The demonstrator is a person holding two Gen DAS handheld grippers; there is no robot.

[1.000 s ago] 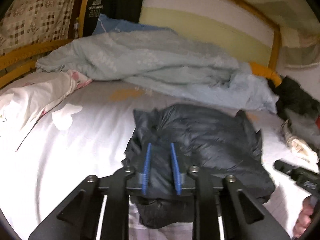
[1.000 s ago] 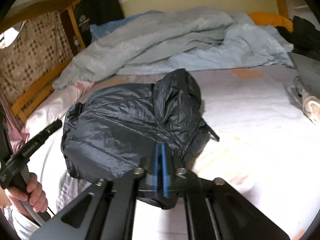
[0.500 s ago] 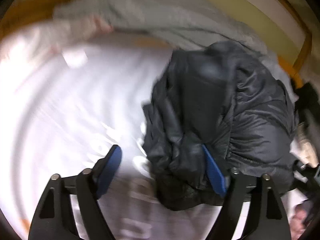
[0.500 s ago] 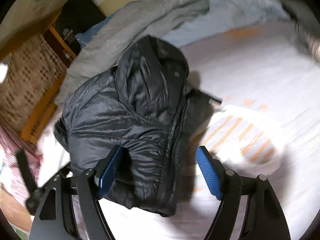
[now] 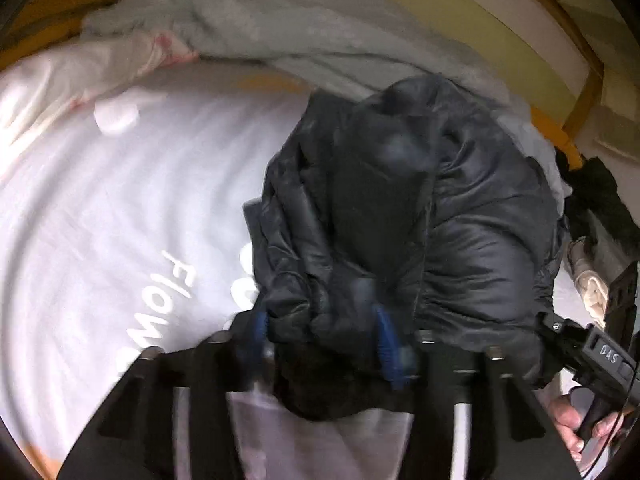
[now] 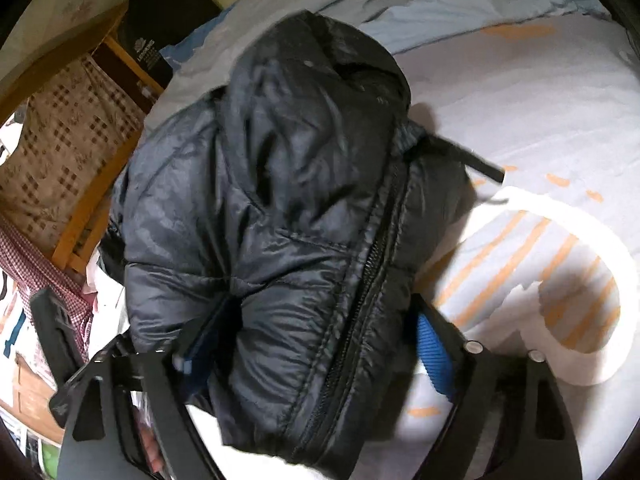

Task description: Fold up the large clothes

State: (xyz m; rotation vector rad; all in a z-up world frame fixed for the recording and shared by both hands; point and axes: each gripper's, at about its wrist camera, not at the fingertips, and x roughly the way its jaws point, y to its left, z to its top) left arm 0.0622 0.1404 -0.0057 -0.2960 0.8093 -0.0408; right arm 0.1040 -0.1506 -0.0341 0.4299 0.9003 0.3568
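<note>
A dark puffer jacket [image 5: 420,220] lies bundled on the white bed sheet [image 5: 120,208]. My left gripper [image 5: 320,336] has its blue pads closed in on the jacket's near left edge, with padded fabric bulging between them. In the right wrist view the same jacket [image 6: 280,184], zipper showing, fills the middle. My right gripper [image 6: 316,340] straddles the jacket's near right edge with its blue pads wide apart, the fabric between them. The right gripper also shows in the left wrist view [image 5: 592,356], held by a hand.
A crumpled light blue duvet [image 5: 320,28] lies across the far side of the bed. A white pillow [image 5: 60,76] sits far left. Dark clothes [image 5: 600,200] pile at the right. A wooden bed frame [image 6: 92,200] and checked cloth [image 6: 52,152] stand at the left.
Both grippers opened and dropped closer onto the jacket's near edge. The left pads have since closed in on the fabric; the right pads stay wide around it.
</note>
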